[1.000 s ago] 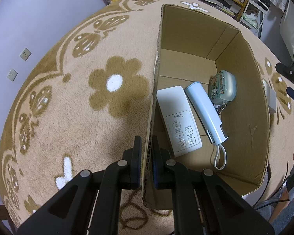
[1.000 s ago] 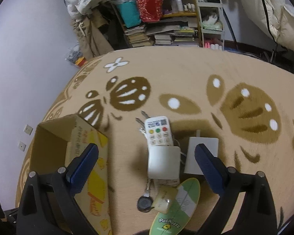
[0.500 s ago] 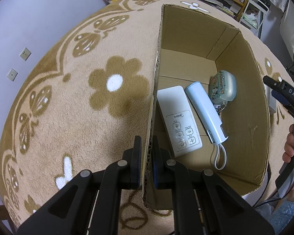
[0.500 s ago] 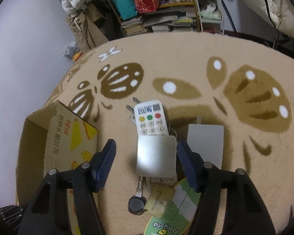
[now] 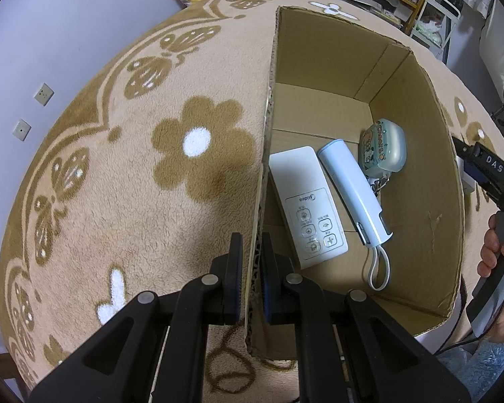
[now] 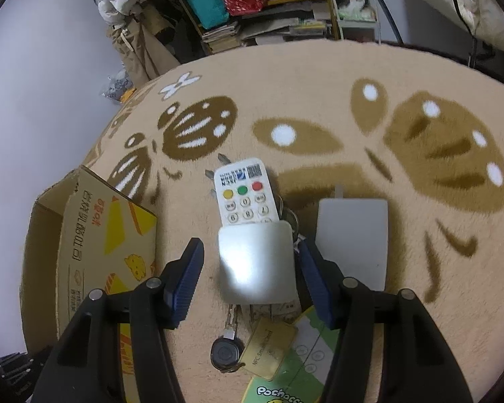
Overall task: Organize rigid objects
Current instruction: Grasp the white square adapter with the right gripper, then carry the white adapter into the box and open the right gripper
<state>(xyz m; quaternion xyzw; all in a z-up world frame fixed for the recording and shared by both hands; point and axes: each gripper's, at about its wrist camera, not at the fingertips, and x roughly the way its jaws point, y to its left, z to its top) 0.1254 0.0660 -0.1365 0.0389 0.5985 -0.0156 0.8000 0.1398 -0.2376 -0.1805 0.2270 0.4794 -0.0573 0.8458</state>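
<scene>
My left gripper is shut on the near left wall of the cardboard box. Inside lie a white Midea remote, a pale blue tube-shaped device with a white loop, and a small teal case. In the right wrist view my right gripper is open, its blue pads either side of a silver-white holder with a white keypad remote sticking out of it. The box stands to its left.
A grey flat device lies right of the holder. A key fob, a gold card and a green Pochacco item lie near the camera. Shelves and clutter stand beyond the patterned rug.
My right gripper has moved forward and down over the holder, and its jaws have narrowed around it. The left gripper and box have not moved.
</scene>
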